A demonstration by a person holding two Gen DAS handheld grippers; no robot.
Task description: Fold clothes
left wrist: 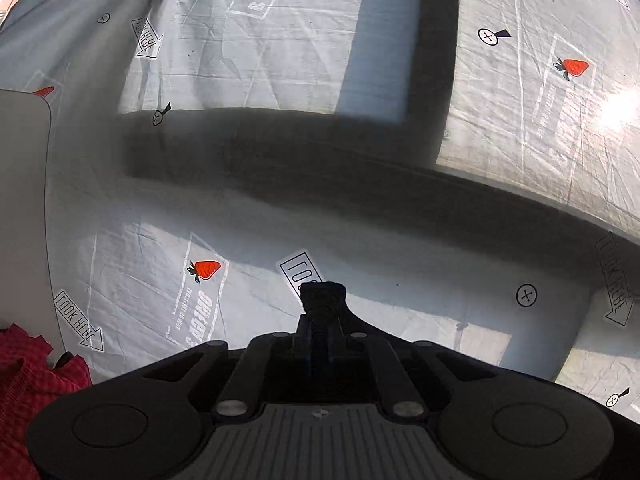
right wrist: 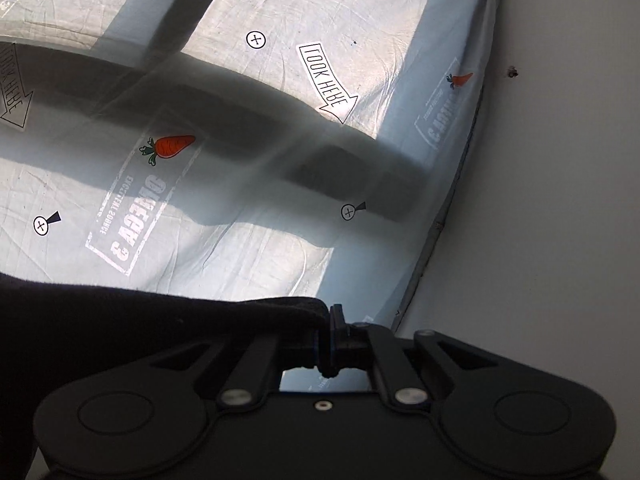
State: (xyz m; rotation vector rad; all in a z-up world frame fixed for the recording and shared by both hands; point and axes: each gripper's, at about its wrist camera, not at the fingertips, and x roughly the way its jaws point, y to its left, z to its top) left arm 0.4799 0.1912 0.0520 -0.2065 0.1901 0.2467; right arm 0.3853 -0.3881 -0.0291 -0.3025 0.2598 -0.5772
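Here both tongs pinch black cloth above the sheet.

Materials and surface finish

Printed sheet: creased, slightly glossy cloth. Black garment: matt, fuzzy fabric. Red garment: textured knit. Right tool: matt black plastic.

Hard sunlight throws dark bar shadows across the printed sheet; right-edge glare; fisheye-curved borders.
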